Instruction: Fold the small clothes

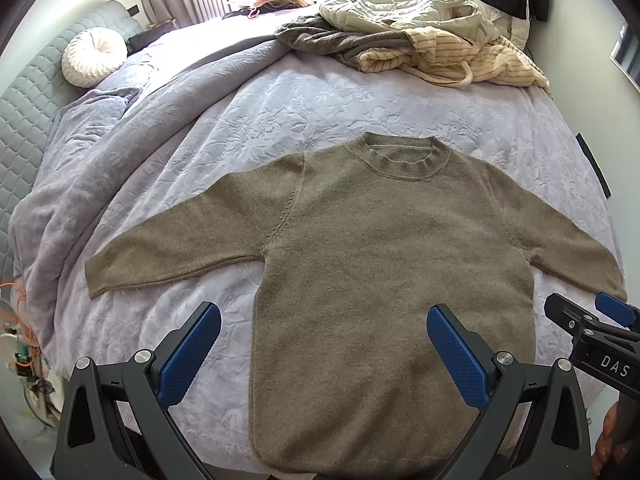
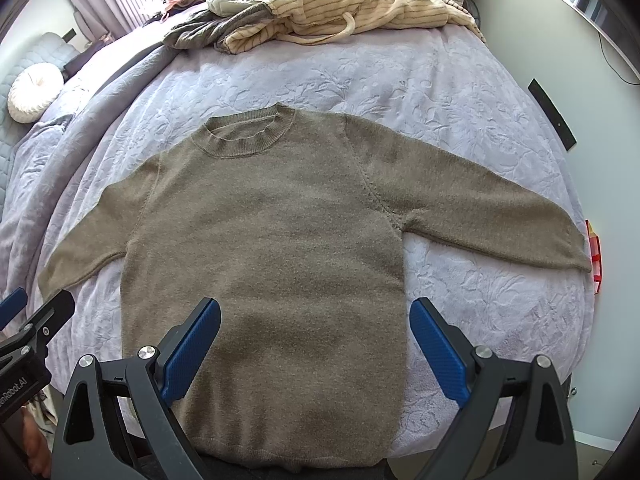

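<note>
Heap of clothes (image 1: 420, 40) at twelve o'clock on the bed (image 1: 280, 100), round cushion (image 1: 94, 57) at ten, brown sweater (image 1: 380, 260) flat, neck toward twelve, sleeves spread nine to three, left gripper (image 1: 324, 352) and right gripper (image 2: 316, 344) fingers apart, empty

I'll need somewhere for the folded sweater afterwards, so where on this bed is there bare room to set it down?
Bare bedspread lies between the sweater collar and the clothes pile. Smaller bare patches sit under each spread sleeve, beside the body. The far edge is crowded with the pile; the headboard side holds a bunched duvet and round cushion.
</note>
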Demonstrator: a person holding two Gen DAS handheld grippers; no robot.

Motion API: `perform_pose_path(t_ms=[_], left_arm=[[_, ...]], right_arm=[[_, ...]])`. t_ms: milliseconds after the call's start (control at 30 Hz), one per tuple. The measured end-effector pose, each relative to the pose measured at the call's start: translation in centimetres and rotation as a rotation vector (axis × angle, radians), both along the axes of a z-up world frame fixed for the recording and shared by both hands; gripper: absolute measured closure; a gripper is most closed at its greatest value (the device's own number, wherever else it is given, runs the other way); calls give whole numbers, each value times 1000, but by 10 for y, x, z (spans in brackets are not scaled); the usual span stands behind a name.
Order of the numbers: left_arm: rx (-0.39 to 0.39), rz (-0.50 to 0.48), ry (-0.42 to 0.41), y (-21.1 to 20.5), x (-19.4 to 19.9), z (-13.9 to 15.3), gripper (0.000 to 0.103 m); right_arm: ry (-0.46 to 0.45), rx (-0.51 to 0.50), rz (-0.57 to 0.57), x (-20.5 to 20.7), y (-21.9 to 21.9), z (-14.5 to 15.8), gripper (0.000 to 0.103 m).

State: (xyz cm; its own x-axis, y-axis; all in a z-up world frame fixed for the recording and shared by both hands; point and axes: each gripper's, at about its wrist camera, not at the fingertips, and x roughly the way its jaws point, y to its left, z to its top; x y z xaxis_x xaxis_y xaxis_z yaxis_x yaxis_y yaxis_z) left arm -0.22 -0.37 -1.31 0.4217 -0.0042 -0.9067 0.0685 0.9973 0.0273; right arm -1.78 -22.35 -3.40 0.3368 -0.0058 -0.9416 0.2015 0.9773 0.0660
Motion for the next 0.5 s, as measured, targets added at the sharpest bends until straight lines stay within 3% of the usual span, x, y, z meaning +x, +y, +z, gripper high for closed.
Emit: perform_pose_path(t_ms=[167, 500], left_arm=[[10, 0, 39, 0, 1, 0, 0], [3, 0, 32, 0, 1, 1, 0]], right_arm=[[2, 0, 1, 0, 0, -1, 6], [7, -6, 2, 1, -1, 0, 6]])
